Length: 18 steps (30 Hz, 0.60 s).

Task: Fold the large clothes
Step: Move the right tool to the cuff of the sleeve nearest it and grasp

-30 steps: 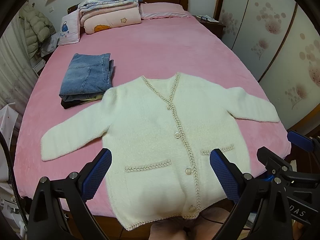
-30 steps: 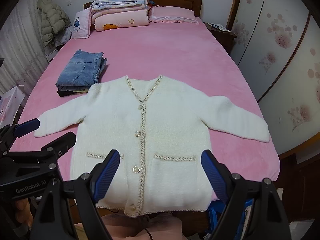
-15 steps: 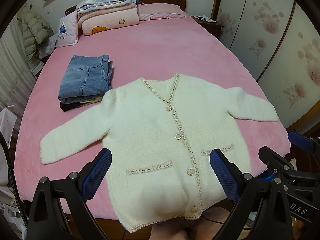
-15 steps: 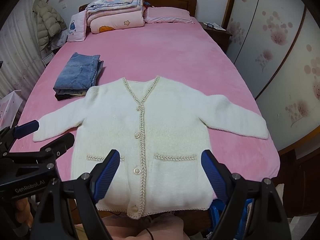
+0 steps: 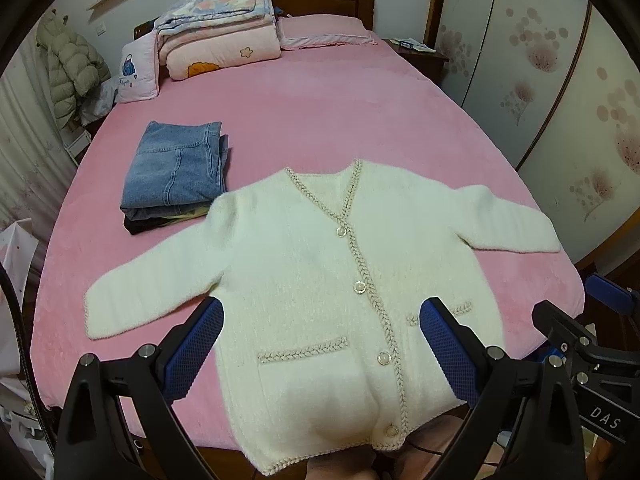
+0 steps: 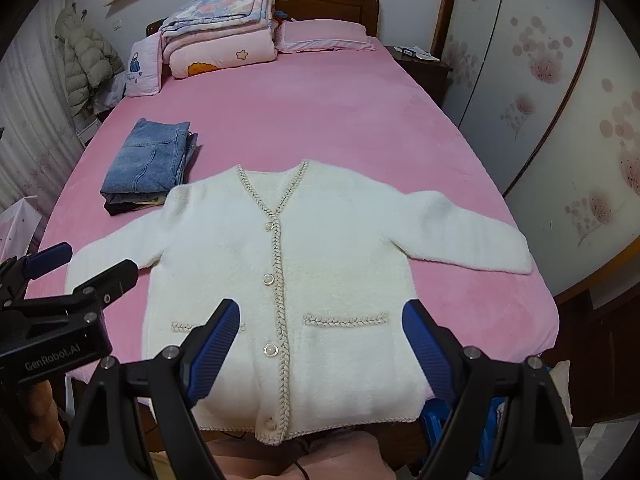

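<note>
White fluffy knit cardigan spread flat at near edge of pink bed, folded blue jeans beside its shoulder, left gripper and right gripper both released above hem.

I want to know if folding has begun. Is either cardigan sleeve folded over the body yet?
No. In the right wrist view both sleeves of the cardigan lie spread out flat on the pink bed, away from the body.

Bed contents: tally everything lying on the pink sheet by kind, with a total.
White cardigan: 1
Stack of folded clothes, jeans on top: 1
Stack of folded quilts: 1
Pink pillow: 1
Small cushion with bag print: 1
Total: 5
</note>
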Motion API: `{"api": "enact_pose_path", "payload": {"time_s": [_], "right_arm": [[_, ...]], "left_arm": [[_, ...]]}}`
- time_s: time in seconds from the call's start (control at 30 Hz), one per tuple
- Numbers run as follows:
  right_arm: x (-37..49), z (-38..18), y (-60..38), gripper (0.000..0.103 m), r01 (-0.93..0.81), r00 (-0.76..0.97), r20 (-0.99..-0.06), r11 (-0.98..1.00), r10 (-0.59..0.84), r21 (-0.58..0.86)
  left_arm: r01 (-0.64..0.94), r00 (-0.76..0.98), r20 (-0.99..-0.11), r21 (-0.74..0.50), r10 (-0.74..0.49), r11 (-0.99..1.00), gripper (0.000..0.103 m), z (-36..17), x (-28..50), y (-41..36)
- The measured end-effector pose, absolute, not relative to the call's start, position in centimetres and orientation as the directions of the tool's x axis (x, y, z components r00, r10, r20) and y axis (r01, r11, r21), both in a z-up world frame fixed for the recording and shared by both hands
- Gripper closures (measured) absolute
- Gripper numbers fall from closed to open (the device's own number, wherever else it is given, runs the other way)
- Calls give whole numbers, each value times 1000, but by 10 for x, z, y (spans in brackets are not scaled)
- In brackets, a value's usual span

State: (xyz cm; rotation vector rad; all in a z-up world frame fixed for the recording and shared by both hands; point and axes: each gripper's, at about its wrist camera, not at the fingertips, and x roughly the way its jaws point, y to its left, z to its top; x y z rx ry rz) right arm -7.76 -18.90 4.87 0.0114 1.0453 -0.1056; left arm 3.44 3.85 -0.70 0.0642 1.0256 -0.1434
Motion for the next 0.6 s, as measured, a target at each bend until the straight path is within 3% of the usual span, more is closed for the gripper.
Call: {"api": "enact_pose_path", "payload": {"time_s": [0.27,0.6], "right_arm": [[-68,47,-215,19,101,508,-860,995,-58,-7],[-39,44,-302,19,101,519,-855,994,-13,46]], "left_arm": [[121,565,-824,35,-40,992,5,8,46,16],[86,724,-688,23,-46,996,5,55,69,-61]]}}
